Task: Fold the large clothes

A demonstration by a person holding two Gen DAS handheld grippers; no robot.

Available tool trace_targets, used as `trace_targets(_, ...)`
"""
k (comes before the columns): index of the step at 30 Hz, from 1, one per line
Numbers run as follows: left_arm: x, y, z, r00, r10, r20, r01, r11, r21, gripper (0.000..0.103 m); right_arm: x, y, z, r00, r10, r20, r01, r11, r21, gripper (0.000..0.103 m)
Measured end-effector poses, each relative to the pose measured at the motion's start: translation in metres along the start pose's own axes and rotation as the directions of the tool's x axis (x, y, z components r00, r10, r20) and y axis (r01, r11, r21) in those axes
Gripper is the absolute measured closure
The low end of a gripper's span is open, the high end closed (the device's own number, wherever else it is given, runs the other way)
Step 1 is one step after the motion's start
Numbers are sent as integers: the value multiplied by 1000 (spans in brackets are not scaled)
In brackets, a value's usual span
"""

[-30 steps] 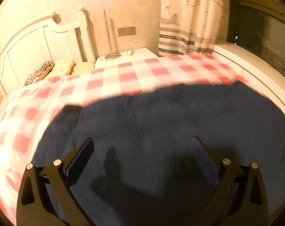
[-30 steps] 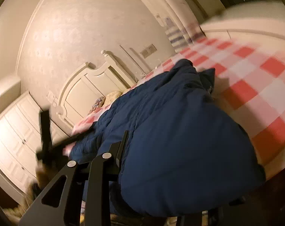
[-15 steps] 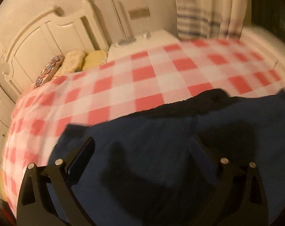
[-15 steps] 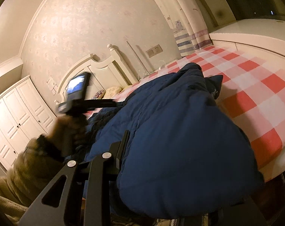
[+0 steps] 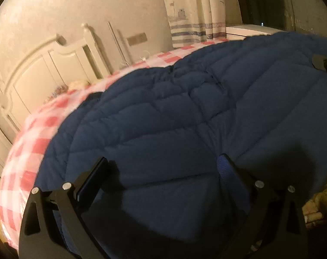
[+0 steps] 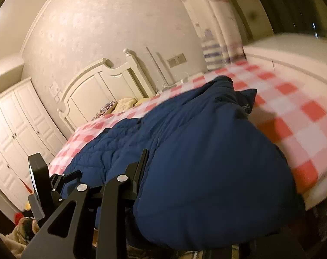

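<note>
At the bottom of my left view, my left claw [image 5: 161, 172] stands wide over the quilted navy coat [image 5: 185, 118], pads clear of the cloth. In my right view, my right claw [image 6: 185, 172] is narrowed on a thick fold of that coat at lower centre; only one finger [image 6: 139, 170] shows, the other is buried. The coat fills the middle, spread on the red-checked bed [image 6: 303, 116]. I judge it puffy, soft, light but bulky and rather slippery; hems and seams are where I would pinch. Beyond stands the white headboard [image 6: 103, 86].
</note>
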State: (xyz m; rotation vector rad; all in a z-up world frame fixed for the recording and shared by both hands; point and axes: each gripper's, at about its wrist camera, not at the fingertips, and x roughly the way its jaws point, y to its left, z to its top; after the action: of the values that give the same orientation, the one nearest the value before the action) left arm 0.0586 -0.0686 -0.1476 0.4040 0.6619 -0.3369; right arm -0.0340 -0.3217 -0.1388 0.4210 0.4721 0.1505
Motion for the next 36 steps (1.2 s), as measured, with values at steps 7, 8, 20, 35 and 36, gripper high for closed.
trace_targets(7,4,10,-13,995,-96,15,96,995,-30,3,5,90,23,997,-46,69,63,959,-276,67)
trace_targets(8,4,14,-16,992,-124,30,125,991,-38,4,9,110,23,996,-45,77,68,941,-333,67)
trace_targets(20,-96,195,-101,953,-69,294,199,876,-440,7,98,301,-36,1000,-24,18,29,616,-787,67)
trace_targets(35,-110,256,-16,960,-67,273,171,910,-377,3,173,356,-176,986,-151,67,82,95,-992,50)
trace_targets(36,-107,247,0,962,-81,259,168,927,-335,3,174,357,-177,986,-150,74,88,90,-992,49)
